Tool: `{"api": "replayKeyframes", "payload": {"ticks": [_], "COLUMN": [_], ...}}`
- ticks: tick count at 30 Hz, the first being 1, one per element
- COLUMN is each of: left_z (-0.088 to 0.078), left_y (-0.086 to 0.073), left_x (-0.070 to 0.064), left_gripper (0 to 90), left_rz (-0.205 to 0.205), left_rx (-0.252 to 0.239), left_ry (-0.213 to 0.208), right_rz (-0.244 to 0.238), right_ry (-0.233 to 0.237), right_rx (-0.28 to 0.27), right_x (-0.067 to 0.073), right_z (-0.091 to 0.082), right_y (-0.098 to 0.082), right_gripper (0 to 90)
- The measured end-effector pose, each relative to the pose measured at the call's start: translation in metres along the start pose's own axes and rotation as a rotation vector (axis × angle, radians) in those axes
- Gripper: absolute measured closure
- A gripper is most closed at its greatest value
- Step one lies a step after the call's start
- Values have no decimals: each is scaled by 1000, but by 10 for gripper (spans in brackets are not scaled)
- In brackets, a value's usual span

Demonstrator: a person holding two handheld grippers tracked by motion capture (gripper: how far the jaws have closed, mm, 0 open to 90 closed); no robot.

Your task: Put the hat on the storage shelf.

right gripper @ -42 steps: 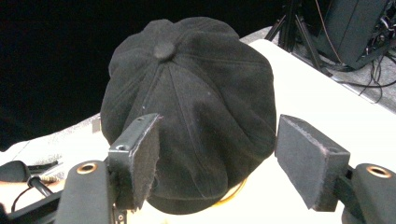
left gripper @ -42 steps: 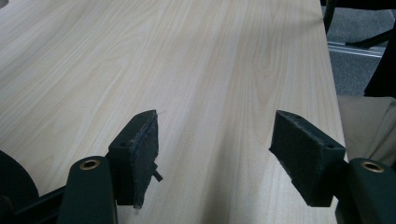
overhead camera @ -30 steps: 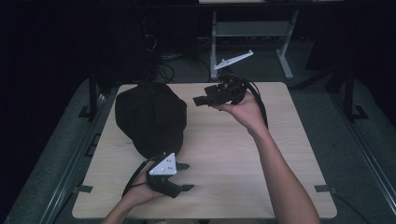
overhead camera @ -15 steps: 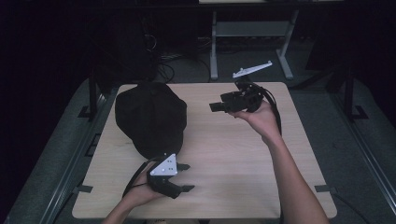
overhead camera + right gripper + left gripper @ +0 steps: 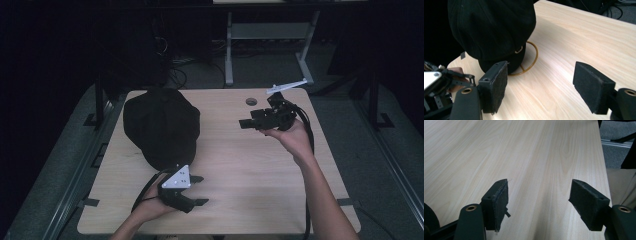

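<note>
A black cap (image 5: 160, 125) lies on the left half of the light wooden table (image 5: 240, 170). In the right gripper view the cap (image 5: 491, 30) rests partly on a thin tan loop (image 5: 534, 56) that curls out from under its edge. My left gripper (image 5: 201, 190) sits low at the table's near edge, just in front of the cap, and is open over bare wood (image 5: 539, 200). My right gripper (image 5: 248, 120) hovers to the right of the cap and points left at it. It is open with nothing between its pads (image 5: 540, 85).
A round cable hole (image 5: 251, 101) sits in the table's far edge near the right gripper. A metal stand (image 5: 230, 50) and cables are on the dark floor behind the table. The left hand and its gripper (image 5: 439, 82) appear at the right gripper view's lower left.
My right gripper has drawn away from the cap's far side, moving right and toward me. The left gripper and the cap have stayed put.
</note>
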State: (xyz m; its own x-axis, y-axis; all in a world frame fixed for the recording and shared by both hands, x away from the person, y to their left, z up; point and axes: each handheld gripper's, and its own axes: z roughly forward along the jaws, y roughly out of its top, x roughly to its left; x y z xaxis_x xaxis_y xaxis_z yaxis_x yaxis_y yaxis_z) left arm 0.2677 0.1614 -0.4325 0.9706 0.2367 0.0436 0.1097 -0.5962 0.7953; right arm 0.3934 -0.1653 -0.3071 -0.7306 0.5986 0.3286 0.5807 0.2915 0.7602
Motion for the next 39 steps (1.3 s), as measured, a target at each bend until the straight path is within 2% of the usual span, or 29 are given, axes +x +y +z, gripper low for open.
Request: {"api": "replayKeyframes", "payload": {"ticks": [5, 7, 12, 33, 39], "left_z": [0, 1, 2, 2, 3], "left_y": [0, -1, -1, -2, -2], "left_x": [0, 0, 0, 1, 0], "left_gripper": [310, 310, 299, 283, 282], "left_rz": [-4, -9, -10, -24, -23], "left_rx": [-6, -7, 7, 9, 9], "left_ry": [-1, -3, -7, 1, 0], "right_rz": [25, 19, 41, 86, 113], "right_ry": [-3, -7, -8, -15, -23], "right_rx": [9, 7, 4, 7, 3], "right_x": [-5, -8, -12, -23, -27], "right_z": [-5, -6, -10, -29, -35], "right_y": [-13, -17, -30, -79, -97], "right_gripper": [272, 270, 268, 264, 262]}}
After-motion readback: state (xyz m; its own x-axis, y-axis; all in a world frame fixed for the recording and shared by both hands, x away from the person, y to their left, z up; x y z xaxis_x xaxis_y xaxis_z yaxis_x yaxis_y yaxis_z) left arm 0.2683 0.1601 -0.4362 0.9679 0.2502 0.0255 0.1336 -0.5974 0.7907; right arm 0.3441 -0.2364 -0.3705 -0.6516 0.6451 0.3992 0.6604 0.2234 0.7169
